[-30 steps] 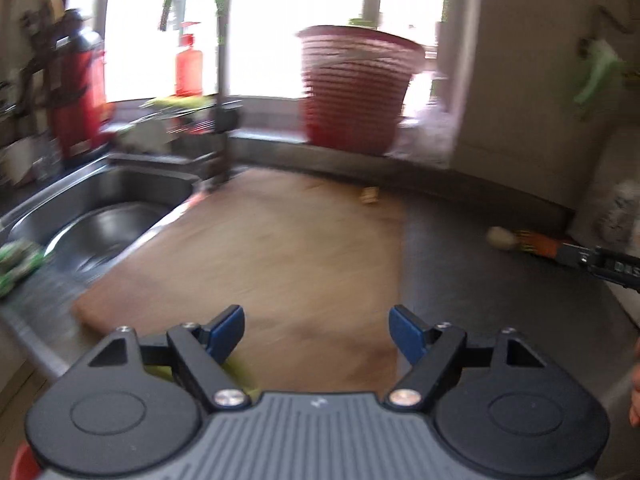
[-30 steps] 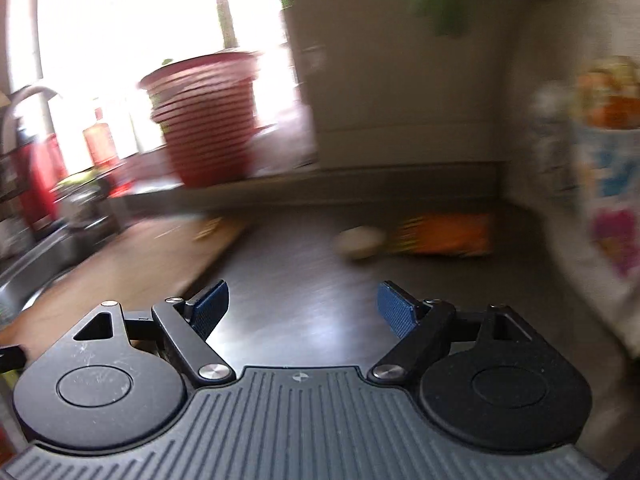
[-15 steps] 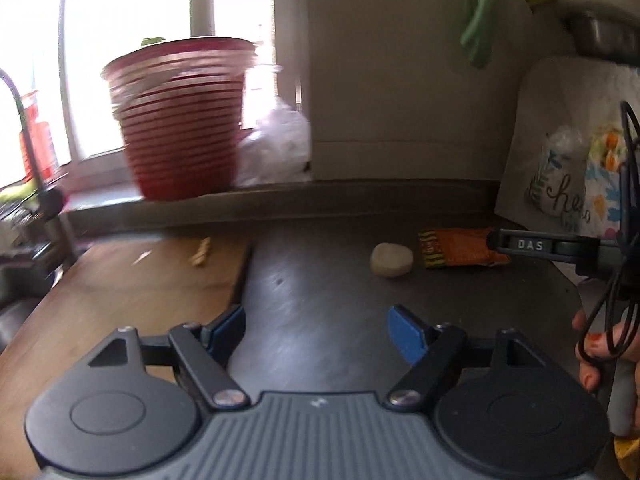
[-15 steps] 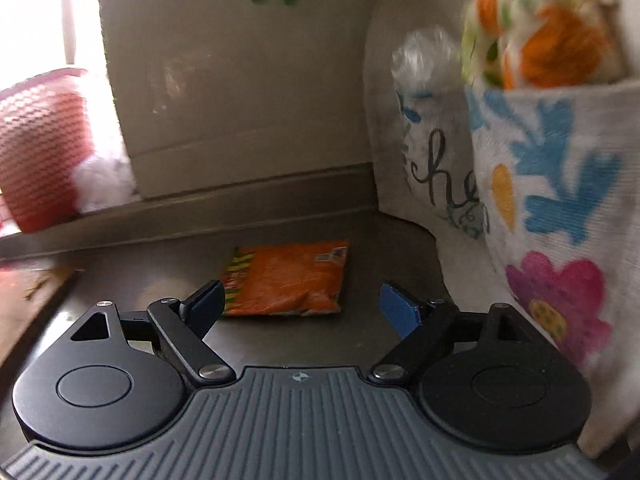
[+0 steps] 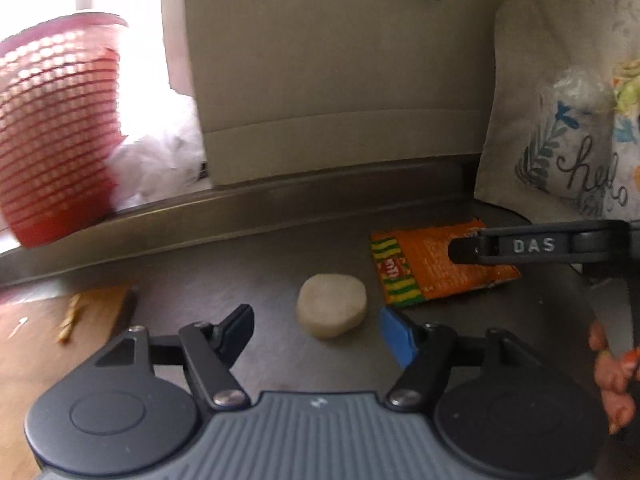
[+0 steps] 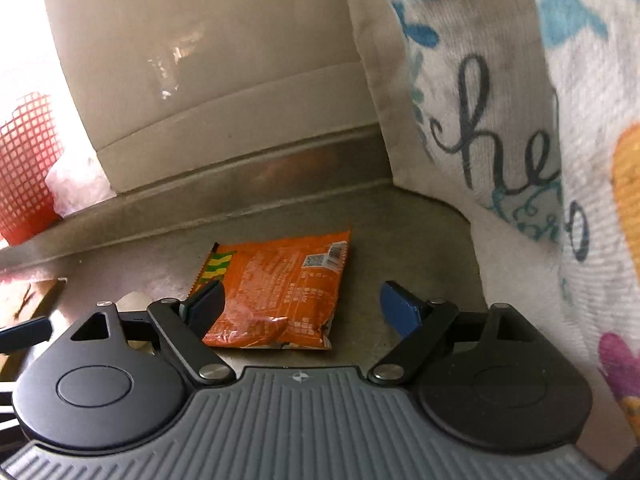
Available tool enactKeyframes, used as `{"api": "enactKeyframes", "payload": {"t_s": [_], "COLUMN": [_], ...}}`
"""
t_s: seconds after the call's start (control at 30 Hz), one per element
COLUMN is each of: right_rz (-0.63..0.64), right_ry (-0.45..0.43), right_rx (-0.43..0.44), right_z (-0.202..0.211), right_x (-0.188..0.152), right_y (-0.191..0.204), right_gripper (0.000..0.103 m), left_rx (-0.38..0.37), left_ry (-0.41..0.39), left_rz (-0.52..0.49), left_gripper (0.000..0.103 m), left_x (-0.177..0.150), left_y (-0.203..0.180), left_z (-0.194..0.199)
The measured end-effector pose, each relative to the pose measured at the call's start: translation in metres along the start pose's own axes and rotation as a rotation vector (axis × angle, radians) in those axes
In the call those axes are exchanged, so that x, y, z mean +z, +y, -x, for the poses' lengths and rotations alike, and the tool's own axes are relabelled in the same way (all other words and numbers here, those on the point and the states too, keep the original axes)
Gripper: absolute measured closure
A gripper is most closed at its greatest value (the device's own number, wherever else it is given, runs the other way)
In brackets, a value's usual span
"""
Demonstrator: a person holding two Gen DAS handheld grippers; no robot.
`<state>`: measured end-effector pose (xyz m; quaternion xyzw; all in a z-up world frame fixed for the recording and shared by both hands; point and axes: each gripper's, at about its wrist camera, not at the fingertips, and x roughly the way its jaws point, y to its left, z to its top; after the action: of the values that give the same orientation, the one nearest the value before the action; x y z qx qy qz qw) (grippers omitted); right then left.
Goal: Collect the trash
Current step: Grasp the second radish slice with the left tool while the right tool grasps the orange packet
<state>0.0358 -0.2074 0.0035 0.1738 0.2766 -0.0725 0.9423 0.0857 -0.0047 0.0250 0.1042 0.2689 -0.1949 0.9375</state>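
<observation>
Lying flat — orange wrapper, striped end leftward

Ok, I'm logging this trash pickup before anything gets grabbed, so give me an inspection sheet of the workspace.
Surface: dark counter, wooden board at its left.
Job's things: orange snack wrapper lying flat; pale round lump beside it.
Clutter: scraps on the board.
Grippers: left gripper closing, lump ahead, not yet gripped; right gripper open over the wrapper.
Cables: nothing seen.
Surroundings: red mesh basket, printed cloth bag, beige wall panel.
</observation>
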Motion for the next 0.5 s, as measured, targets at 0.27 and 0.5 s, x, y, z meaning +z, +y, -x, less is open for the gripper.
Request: {"api": "enactKeyframes", "payload": {"t_s": [0.27, 0.5], "right_rz": [0.047, 0.06], "right_ry": [0.01, 0.017], "right_rx": [0.036, 0.091], "right_z": [-0.012, -0.007], "right_x": [0.004, 0.003], "right_y": [0.002, 0.01], "right_gripper": [0.028, 0.057], "left_rx": [-0.01, -0.019], "left_ry": [0.047, 0.042], "left_rz": [-0.009, 0.018], "left_gripper": [0.051, 0.057], "left_x": [0.007, 0.007], "left_y": [-0.003, -0.004], "left_z": [-0.033, -0.033]}}
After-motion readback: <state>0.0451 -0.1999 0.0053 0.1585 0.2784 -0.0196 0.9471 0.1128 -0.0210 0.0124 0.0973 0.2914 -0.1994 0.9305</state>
